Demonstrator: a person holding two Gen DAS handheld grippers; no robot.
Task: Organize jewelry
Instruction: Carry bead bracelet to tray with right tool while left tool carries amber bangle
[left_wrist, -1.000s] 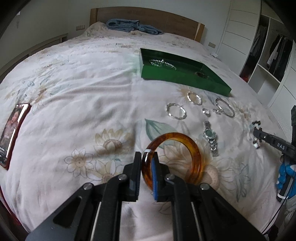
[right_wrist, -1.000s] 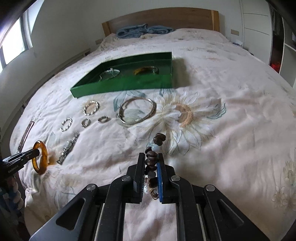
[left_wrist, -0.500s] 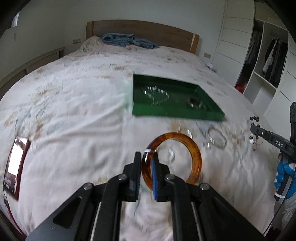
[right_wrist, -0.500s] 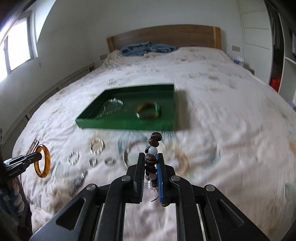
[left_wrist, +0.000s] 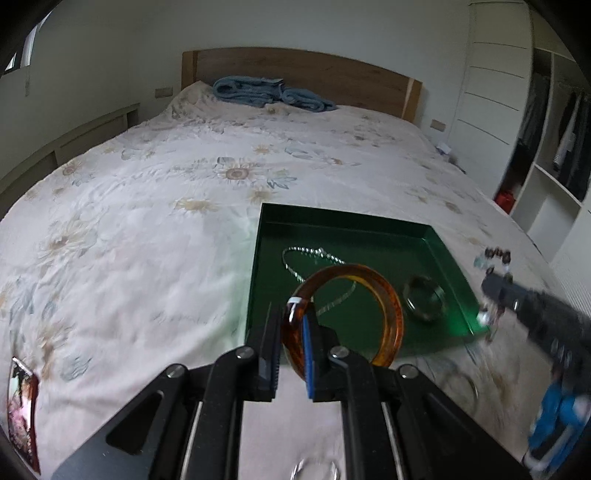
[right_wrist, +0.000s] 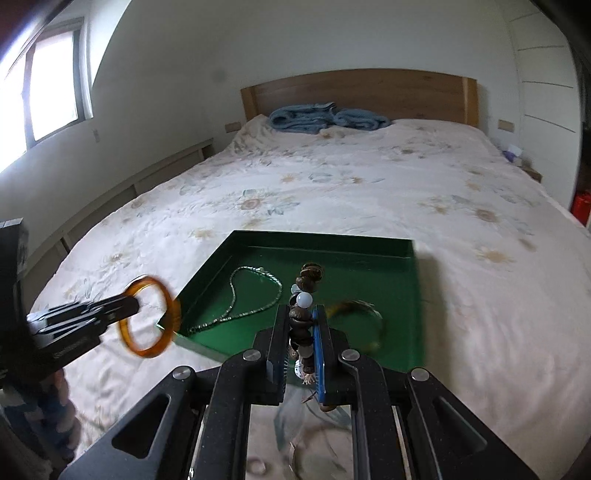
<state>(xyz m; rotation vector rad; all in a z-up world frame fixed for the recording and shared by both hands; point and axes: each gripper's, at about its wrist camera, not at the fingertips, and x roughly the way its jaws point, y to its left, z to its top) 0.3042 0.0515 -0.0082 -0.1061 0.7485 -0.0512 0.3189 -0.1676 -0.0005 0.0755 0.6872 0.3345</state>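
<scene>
- My left gripper (left_wrist: 291, 354) is clamped on the near rim of a translucent amber-brown resin bangle (left_wrist: 388, 306), which stands upright in front of the jaws, above the near edge of the tray.
- My right gripper (right_wrist: 300, 354) is closed on a beaded bracelet of dark brown wooden beads with one pale round bead (right_wrist: 303, 299); the strand stands up between the pads and a short end hangs below them.
- A shallow square green tray (right_wrist: 321, 242) lies on the floral white bedspread (left_wrist: 129, 229), just ahead of both grippers.
- Inside the tray lie a thin silver chain necklace (right_wrist: 236, 295) on its left side and a dark metal-toned bangle (left_wrist: 423, 299) near its right wall.
- From the right wrist view, that second bangle is blurred.
- A folded blue blanket (right_wrist: 325, 116) rests by the wooden headboard (left_wrist: 314, 74).
- A glossy photo card (left_wrist: 20, 406) lies at the bed's near left edge.
</scene>
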